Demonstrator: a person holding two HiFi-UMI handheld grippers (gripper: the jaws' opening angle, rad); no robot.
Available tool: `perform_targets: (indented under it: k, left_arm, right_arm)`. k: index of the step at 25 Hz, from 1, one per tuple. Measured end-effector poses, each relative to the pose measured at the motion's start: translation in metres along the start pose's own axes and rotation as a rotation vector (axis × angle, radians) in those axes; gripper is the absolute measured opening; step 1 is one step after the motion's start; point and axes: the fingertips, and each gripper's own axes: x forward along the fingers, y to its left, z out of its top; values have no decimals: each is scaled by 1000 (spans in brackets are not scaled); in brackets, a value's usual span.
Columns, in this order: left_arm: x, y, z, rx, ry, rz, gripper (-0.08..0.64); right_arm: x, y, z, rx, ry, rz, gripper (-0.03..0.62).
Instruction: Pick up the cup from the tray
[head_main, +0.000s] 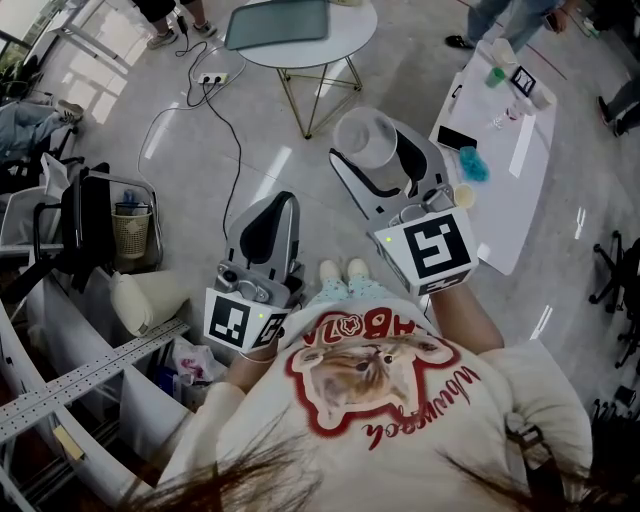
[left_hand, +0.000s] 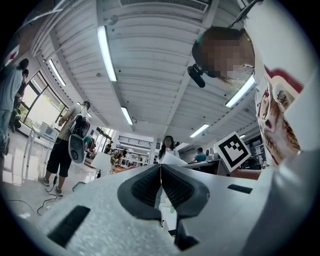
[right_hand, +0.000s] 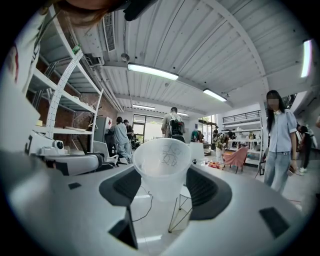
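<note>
I'm clasping the cup (right_hand: 162, 165) upright in my right hand-held gripper (right_hand: 165, 189), my left hand-held gripper (left_hand: 160, 172) hanging clenched and empty.

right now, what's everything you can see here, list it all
cup: one, translucent, in the right gripper's jaws
tray: one, grey, on the round table
round table: one, white, ahead
long table: one, white, right side
phone: one, black, on the long table
power strip: one, white, on the floor
basket: one, beige, far left
left gripper: one, grey, jaws together, empty
right gripper: one, grey, shut on the cup
</note>
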Motion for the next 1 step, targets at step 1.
perform_targets:
  k: [1]
  left_arm:
    - [0,1,0,0,1,-1,14]
  right_arm:
    - [1,1,0,-1,0,1,282]
